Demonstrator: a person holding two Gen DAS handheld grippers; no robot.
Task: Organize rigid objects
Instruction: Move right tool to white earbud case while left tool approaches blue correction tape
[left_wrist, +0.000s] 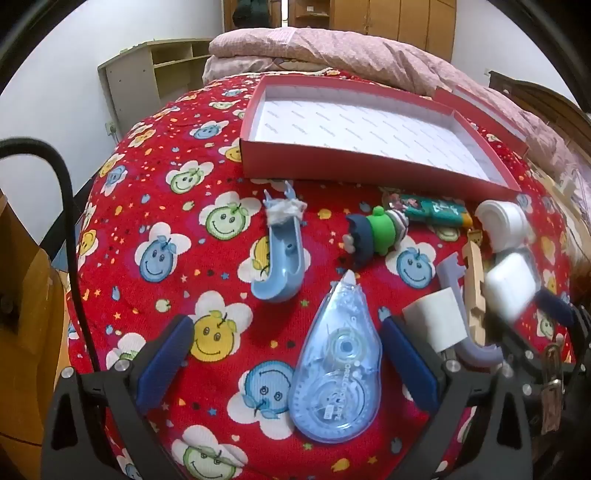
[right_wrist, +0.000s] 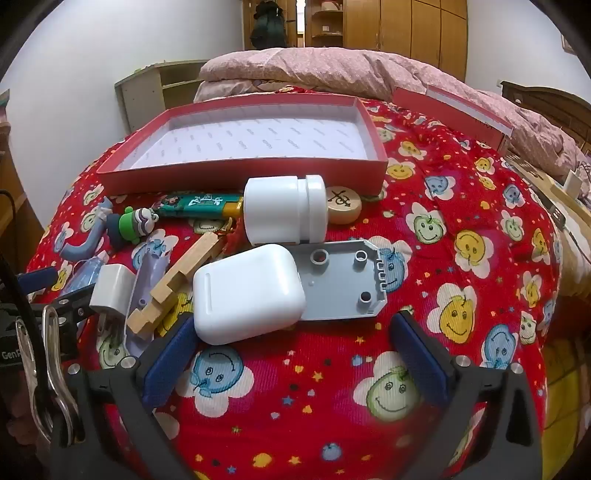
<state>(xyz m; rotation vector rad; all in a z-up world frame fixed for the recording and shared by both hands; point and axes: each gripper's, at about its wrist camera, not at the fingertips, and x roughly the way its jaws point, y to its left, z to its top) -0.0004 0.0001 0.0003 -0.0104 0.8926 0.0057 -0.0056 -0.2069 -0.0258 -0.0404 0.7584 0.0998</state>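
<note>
Both jaws spread wide, left gripper (left_wrist: 286, 363) straddling correction tape (left_wrist: 334, 373), right gripper (right_wrist: 291, 363) empty

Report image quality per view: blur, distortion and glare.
Left wrist view: strong fisheye bulge bends the red box; the white case at right is motion-blurred, the correction tape sharp. Right wrist view: same bulge, dark corner vignetting, soft glare on the white jar; mostly sharp.
</note>
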